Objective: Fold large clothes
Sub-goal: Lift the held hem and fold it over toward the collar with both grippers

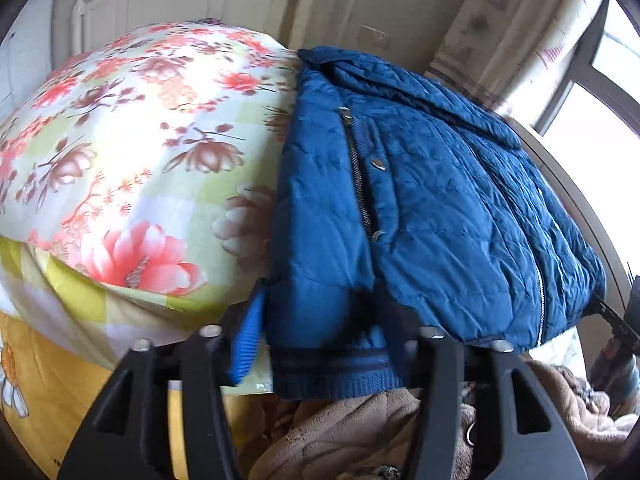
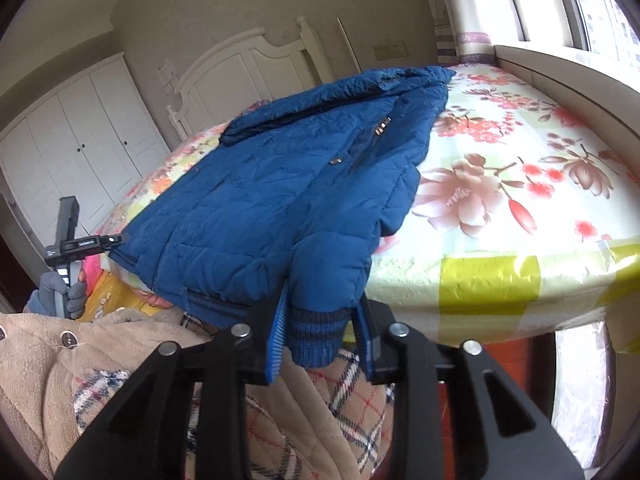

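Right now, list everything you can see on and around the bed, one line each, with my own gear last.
Padded jacket: one, blue, lying on the bed with ribbed hem and cuff over the near edge.
Bed sheet: one, pale green and white with pink flowers, covering the bed.
Headboard: one, white, at the far end.
Wardrobe: one, white doors, along the wall.
Curtain: one, pale patterned, by the window.
Fleece garment: one, beige with plaid lining, below the claws.
Left claw: one, black with blue pads, at the ribbed hem.
Right claw: one, same colours, around the ribbed cuff.
Gloved hand: one, grey, holding the left claw's handle.
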`<control>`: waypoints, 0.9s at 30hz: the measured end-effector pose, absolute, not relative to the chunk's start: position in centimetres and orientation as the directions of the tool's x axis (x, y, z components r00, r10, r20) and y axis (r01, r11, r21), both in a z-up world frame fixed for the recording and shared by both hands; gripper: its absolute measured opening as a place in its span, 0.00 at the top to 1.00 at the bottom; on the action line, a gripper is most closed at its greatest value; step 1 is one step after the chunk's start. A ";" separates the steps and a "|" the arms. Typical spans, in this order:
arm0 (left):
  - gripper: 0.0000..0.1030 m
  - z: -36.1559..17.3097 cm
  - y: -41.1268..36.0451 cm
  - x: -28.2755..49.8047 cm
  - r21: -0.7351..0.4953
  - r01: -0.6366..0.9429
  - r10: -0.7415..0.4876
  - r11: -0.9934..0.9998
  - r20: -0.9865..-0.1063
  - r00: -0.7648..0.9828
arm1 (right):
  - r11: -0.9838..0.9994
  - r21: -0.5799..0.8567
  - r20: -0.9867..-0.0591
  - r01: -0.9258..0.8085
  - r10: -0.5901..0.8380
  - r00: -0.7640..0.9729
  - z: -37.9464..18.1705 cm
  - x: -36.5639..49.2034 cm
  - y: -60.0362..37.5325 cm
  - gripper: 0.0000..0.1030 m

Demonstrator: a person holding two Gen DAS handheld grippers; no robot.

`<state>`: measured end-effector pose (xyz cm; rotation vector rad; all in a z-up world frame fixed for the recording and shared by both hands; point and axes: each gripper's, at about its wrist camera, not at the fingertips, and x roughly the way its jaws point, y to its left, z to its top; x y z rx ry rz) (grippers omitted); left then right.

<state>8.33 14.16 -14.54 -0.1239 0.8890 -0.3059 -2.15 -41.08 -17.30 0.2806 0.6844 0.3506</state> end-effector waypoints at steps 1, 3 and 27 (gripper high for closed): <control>0.40 -14.5 13.7 8.2 -0.213 0.220 -0.303 0.952 -0.752 0.586 | 0.905 0.363 -0.569 -0.221 0.403 0.717 -17.5 -2.2 -41.1 0.70; 0.42 -14.6 13.1 8.0 -0.182 0.224 -0.282 0.957 -0.760 0.585 | 0.902 0.371 -0.560 -0.220 0.406 0.722 -17.7 -2.5 -41.2 0.72; 0.85 -4.5 23.0 -2.8 -0.670 0.353 -0.631 0.652 -0.222 0.743 | 0.865 0.218 -0.181 -0.453 0.491 0.852 -2.8 -12.8 -39.0 0.91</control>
